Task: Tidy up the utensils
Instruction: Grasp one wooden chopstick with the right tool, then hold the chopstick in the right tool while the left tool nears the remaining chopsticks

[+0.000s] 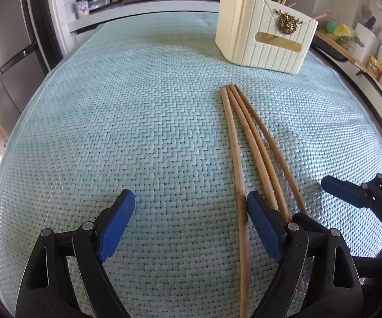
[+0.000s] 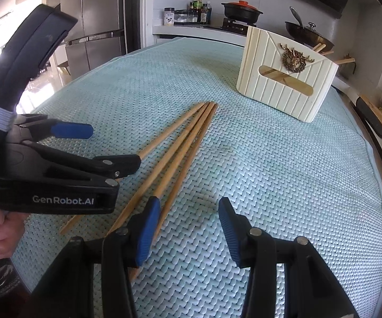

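Note:
Several wooden chopsticks (image 1: 244, 143) lie side by side on a woven pale green mat (image 1: 138, 106), tips fanned toward a cream ribbed utensil holder (image 1: 265, 45) that holds a few chopsticks. My left gripper (image 1: 191, 206) is open, low over the mat; its right finger rests among the chopsticks' near ends. My right gripper (image 2: 189, 212) is open just right of the chopsticks (image 2: 180, 148), its left finger over their ends. The holder (image 2: 286, 84) stands beyond. The left gripper (image 2: 101, 145) shows in the right wrist view; a right finger (image 1: 342, 188) shows in the left wrist view.
Behind the mat is a stove with a black pot (image 2: 241, 10) and a wok (image 2: 307, 34), plus seasoning bottles (image 2: 196, 10). A steel fridge (image 2: 95, 21) stands at the left. A counter with clutter (image 1: 376, 66) runs along the right edge.

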A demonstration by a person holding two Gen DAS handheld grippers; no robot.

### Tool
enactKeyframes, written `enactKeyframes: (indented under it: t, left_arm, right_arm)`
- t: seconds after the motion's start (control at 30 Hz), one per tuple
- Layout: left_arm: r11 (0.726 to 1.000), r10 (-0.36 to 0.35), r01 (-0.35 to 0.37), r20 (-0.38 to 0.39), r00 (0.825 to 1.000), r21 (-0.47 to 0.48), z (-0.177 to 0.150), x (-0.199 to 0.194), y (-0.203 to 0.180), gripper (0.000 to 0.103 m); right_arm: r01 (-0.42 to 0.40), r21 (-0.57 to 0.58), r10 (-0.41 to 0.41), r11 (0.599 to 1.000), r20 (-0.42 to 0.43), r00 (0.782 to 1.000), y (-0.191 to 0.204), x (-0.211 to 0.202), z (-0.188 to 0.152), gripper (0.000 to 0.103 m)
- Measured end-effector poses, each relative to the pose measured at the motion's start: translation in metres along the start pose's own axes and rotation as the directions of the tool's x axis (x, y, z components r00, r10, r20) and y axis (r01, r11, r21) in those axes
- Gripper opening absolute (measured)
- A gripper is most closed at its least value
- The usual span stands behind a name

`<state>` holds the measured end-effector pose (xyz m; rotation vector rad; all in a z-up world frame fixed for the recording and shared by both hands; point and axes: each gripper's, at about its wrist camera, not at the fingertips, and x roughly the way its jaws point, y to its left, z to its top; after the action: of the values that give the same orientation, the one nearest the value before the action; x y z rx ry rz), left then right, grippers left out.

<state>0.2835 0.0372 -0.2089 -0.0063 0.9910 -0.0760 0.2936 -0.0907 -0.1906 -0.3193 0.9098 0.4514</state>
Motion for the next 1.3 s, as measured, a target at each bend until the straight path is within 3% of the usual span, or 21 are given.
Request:
enactKeyframes:
  t: [0.13, 0.17, 0.23, 0.27, 0.47, 0.63, 0.97, 1.3]
  left_arm:
    - [1.0, -0.012, 0.012, 0.001, 1.0, -0.015, 0.0, -0.001, 0.003, 0.087]
    - [1.0, -0.013, 0.013, 0.001, 1.0, -0.021, 0.0, -0.002, 0.004, 0.087]
    - [1.0, -0.015, 0.015, 0.003, 1.0, -0.026, -0.001, -0.002, 0.005, 0.087]
    - [1.0, -0.014, 0.014, 0.005, 1.0, -0.026, -0.001, -0.003, 0.004, 0.087]
    - [1.0, -0.007, 0.007, 0.008, 1.0, -0.02, -0.001, -0.002, 0.003, 0.087]
    - [1.0, 0.005, -0.005, 0.009, 1.0, -0.006, 0.001, 0.0, 0.001, 0.087]
    - [0.999, 0.015, -0.014, -0.014, 1.0, 0.035, 0.011, 0.008, -0.003, 0.088]
    - [0.999, 0.038, -0.038, -0.002, 0.999, 0.019, 0.015, 0.017, 0.006, 0.103]
  right_arm:
    - [0.048, -0.007, -0.048, 0.999, 0.027, 0.998, -0.001, 0.004, 0.002, 0.04]
    - [0.057, 0.008, -0.057, 0.998, 0.031, 0.998, -0.005, 0.005, 0.002, 0.024]
    - [0.07, 0.043, -0.072, 0.997, 0.035, 0.997, -0.014, 0.002, -0.001, 0.008]
    - [0.078, 0.056, -0.08, 0.995, 0.037, 0.996, -0.017, 0.001, -0.003, 0.006]
    - [0.141, 0.21, -0.142, 0.967, -0.013, 0.99, -0.061, -0.011, -0.026, 0.006]
    - [0.194, 0.26, -0.185, 0.946, -0.056, 0.981, -0.086, -0.028, -0.049, 0.007]
    - [0.163, 0.245, -0.153, 0.956, -0.061, 0.986, -0.097, -0.025, -0.045, 0.008]
    - [0.144, 0.219, -0.142, 0.965, -0.022, 0.99, -0.1, -0.015, -0.036, 0.009]
